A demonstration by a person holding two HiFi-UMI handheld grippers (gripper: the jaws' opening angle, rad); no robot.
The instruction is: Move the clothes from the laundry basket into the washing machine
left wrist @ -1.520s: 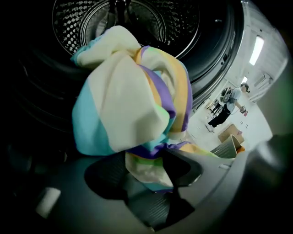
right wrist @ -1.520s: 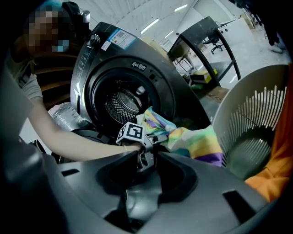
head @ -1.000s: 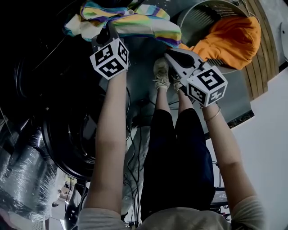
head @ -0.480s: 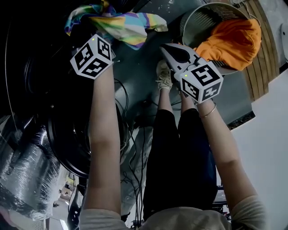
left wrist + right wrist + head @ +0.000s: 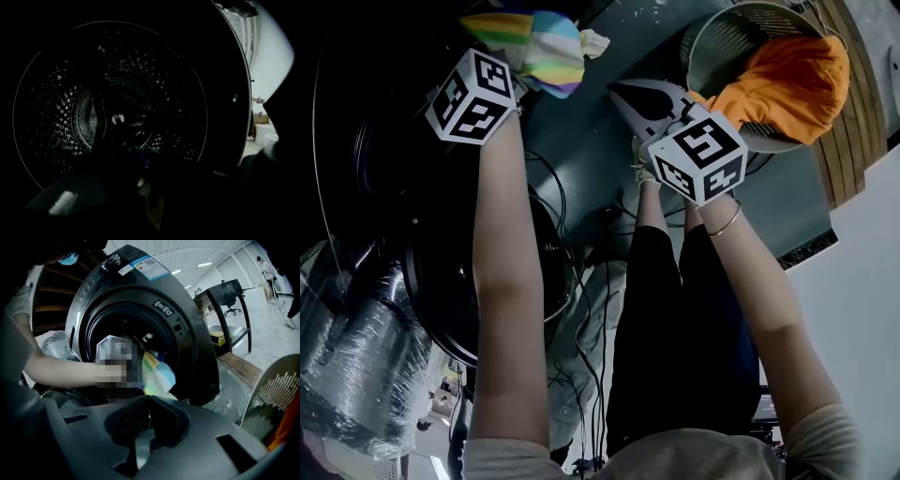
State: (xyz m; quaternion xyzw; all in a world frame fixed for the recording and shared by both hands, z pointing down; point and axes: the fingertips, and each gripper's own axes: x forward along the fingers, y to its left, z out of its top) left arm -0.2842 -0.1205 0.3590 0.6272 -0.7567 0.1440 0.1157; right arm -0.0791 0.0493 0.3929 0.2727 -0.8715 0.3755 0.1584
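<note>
A striped, many-coloured cloth (image 5: 542, 49) hangs bunched from my left gripper (image 5: 514, 75), which is shut on it at the mouth of the dark washing machine (image 5: 187, 333). The left gripper view looks straight into the perforated drum (image 5: 61, 117); its own jaws are only dark shapes there. The right gripper view shows the same cloth (image 5: 158, 373) at the drum opening. My right gripper (image 5: 621, 92) is shut and empty, between the machine and the round laundry basket (image 5: 712, 33). An orange garment (image 5: 792, 84) lies in that basket (image 5: 276, 394).
The machine's round door (image 5: 441, 300) hangs open beside my left arm. My legs and shoes (image 5: 642, 155) stand between the machine and the basket, with cables on the floor. A plastic-wrapped bundle (image 5: 356, 366) lies at the left. A black desk with a chair (image 5: 225, 296) stands behind the machine.
My left gripper has carried the striped cloth up and to the left, into the dark drum opening, and the cloth has bunched up. The right gripper has shifted a little left, away from the basket.
</note>
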